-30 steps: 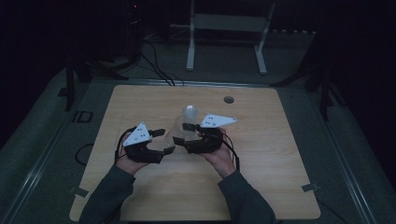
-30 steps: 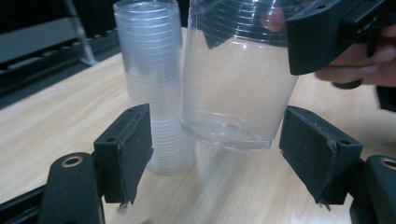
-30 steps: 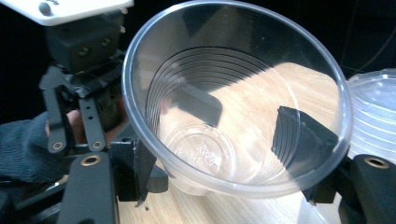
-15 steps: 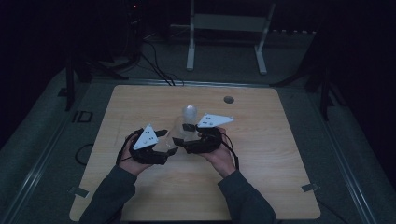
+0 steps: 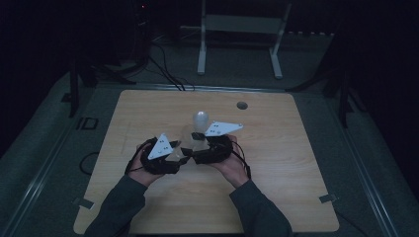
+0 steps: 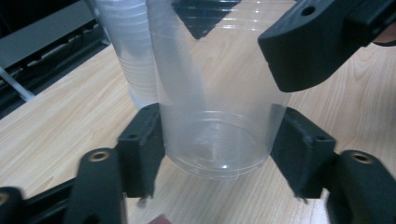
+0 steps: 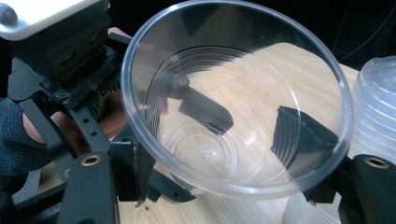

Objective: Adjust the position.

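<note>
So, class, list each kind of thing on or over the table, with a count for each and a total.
Single clear plastic cup: 1
Stack of clear cups, upside down: 1
Gripper, left gripper and right gripper: 2
Wooden table: 1
Total: 5

A clear, ribbed plastic cup (image 6: 217, 93) stands between the left gripper's (image 6: 217, 144) two black jaws, whose pads press against its lower wall on either side; these jaws have just been closing. The right gripper's black jaw (image 6: 317, 39) meets the cup's upper wall. Behind stands a stack of translucent plastic cups (image 6: 128, 46) on the light wooden table (image 6: 60, 126).
</note>
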### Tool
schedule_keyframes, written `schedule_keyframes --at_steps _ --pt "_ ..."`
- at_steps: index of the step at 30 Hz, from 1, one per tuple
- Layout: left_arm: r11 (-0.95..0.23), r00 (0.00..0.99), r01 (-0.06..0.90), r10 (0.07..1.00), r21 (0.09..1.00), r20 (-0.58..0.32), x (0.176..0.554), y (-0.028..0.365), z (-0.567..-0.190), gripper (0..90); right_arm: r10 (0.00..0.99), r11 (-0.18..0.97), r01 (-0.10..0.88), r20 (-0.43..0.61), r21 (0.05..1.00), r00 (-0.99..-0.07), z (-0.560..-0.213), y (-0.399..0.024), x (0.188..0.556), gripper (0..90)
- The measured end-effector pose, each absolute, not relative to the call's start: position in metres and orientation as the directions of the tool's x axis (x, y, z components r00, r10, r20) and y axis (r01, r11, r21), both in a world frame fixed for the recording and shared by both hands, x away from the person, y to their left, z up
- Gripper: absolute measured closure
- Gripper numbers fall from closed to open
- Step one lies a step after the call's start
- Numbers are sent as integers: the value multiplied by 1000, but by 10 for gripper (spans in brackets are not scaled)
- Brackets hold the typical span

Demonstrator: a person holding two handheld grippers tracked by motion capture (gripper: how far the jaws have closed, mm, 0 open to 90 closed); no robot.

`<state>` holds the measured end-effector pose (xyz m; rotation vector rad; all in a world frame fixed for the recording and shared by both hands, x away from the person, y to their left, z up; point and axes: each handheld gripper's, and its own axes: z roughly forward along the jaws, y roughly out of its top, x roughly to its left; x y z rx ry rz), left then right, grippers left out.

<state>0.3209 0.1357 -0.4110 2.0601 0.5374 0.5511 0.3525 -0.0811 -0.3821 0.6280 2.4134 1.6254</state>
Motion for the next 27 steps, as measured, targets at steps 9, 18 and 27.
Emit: schedule_keyframes --at_steps 9,18,27 --pt "-461 816 175 563 870 134 322 137 -412 410 423 303 251 106 919 -900 -383 -83 353 262" --pt "-417 821 193 565 888 86 324 138 -413 412 390 242 248 140 938 -910 -382 -87 352 206" --pt "-371 825 202 563 906 46 324 138 -412 413 366 162 248 176 955 -914 -379 -92 353 202"
